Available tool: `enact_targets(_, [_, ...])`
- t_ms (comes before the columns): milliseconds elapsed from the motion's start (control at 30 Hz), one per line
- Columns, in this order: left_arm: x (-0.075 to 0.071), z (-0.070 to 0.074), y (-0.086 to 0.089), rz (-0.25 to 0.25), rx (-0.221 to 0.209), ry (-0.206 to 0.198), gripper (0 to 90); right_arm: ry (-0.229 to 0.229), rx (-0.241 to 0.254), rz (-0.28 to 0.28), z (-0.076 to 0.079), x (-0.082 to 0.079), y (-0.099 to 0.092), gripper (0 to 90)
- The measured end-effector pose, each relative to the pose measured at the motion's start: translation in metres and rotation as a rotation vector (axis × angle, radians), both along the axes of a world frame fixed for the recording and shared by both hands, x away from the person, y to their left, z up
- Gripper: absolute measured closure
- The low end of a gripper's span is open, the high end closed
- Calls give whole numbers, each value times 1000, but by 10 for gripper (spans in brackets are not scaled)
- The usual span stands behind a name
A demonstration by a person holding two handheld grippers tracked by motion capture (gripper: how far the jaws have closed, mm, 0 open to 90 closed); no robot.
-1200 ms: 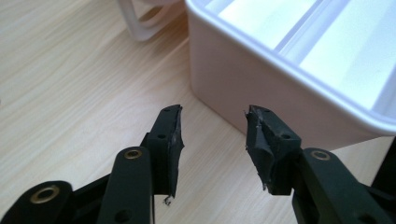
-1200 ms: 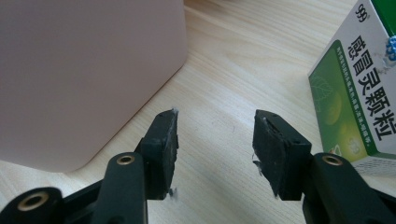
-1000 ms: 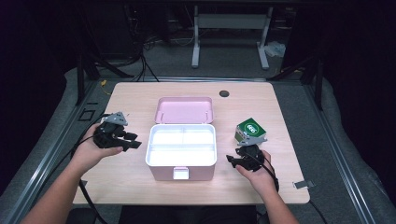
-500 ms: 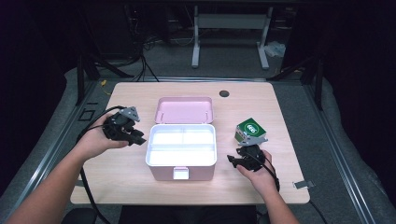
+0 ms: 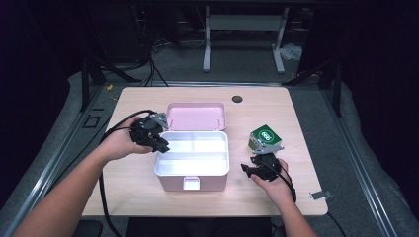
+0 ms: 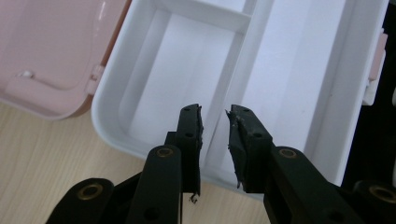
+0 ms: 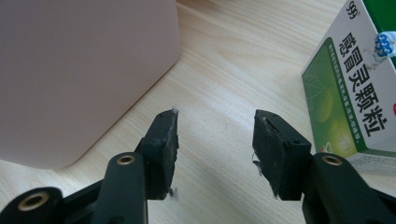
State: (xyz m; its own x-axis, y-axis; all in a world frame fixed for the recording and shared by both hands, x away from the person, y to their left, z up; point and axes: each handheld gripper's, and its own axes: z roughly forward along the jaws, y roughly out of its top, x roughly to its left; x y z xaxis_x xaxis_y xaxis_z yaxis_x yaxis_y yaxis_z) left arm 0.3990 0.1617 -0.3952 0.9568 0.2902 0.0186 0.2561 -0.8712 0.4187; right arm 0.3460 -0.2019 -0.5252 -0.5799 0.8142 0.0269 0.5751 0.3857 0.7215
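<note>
A pink storage box (image 5: pixel 173 183) stands open in the middle of the table, its lid (image 5: pixel 196 117) laid back and a white divided tray (image 5: pixel 191 174) inside. My left gripper (image 5: pixel 162 144) hovers at the tray's left rim (image 6: pixel 105 116). Its jaws have just been closing to a narrow gap, and the pads grip nothing. My right gripper (image 5: pixel 258 168) rests open over bare wood right of the box, just in front of a green and white medicine carton (image 5: pixel 265 137). In the right gripper view the carton (image 7: pixel 345 93) lies to the right and the box wall (image 7: pixel 79 70) to the left.
A dark round grommet (image 5: pixel 237 98) sits near the table's far edge. A small metal clip (image 5: pixel 318 195) lies at the front right corner. Black cables trail off the left side, and a metal stand (image 5: pixel 242 22) is on the floor behind.
My left hand has moved right from the open table to the box's left rim, and its jaws have narrowed. The right hand has kept still.
</note>
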Motion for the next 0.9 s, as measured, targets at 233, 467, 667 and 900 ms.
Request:
enact_targets(233, [5, -6, -23, -50, 24, 3, 750, 4, 1, 3, 0, 0, 0, 496])
enact_targets(467, [9, -7, -42, -103, 71, 9, 777, 6, -3, 10, -2, 0, 0, 496])
enact_targets(667, [11, -8, -56, -145, 130, 13, 820, 8, -3, 7, -2, 0, -1, 496])
enact_targets(900, [11, -11, -72, -192, 209, 33, 836, 8, -2, 8, -2, 0, -1, 496])
